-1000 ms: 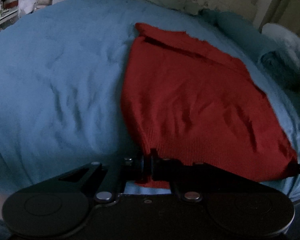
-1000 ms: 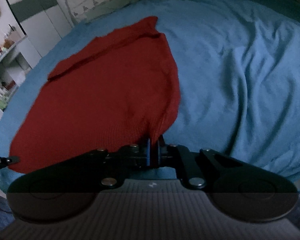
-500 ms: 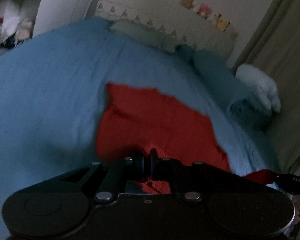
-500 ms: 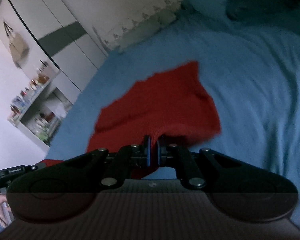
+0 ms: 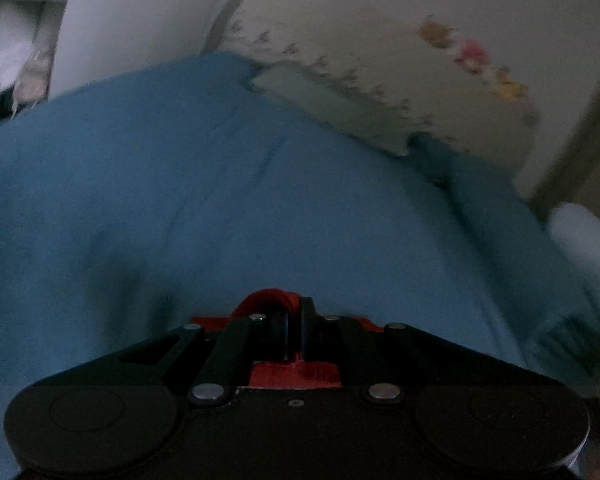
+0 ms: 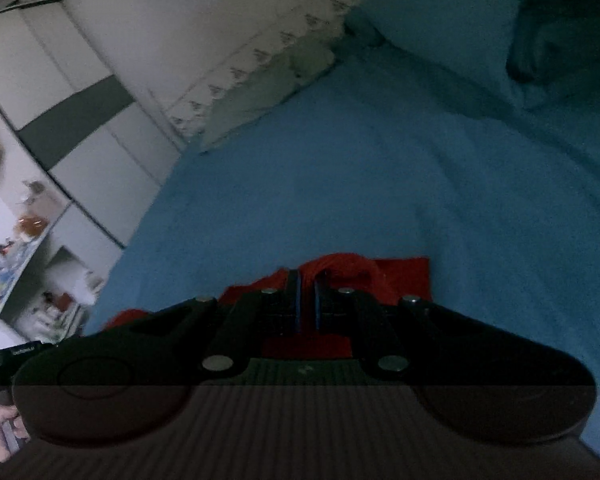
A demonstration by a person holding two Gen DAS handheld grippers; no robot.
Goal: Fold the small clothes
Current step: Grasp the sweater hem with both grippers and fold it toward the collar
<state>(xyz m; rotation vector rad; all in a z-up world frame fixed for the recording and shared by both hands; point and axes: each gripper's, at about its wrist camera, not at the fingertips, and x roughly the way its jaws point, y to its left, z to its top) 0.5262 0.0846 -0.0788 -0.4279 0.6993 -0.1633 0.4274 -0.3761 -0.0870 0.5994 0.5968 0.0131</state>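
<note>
My left gripper (image 5: 293, 307) is shut on a corner of the red knit garment (image 5: 270, 298), which bunches up over its fingertips. Only a small red patch shows; the rest is hidden under the gripper body. My right gripper (image 6: 306, 280) is shut on another corner of the same red garment (image 6: 400, 270), whose folded edge lies on the blue bedspread (image 6: 380, 184) just beyond the fingers. At the lower left of the right wrist view, a hand (image 6: 0, 432) holds the other gripper. Both views are dim and blurred.
The blue bedspread (image 5: 180, 184) stretches ahead of both grippers. A pale patterned headboard (image 5: 380, 64) with a pillow (image 5: 332, 108) stands at the far end. Blue pillows (image 6: 480, 28) lie at the right. A white wardrobe (image 6: 60, 80) and cluttered shelves (image 6: 20, 248) stand at the left.
Both grippers have swept forward over the bed toward the headboard, carrying the garment's near edge over its far part. The wide red spread is now almost wholly hidden beneath the grippers.
</note>
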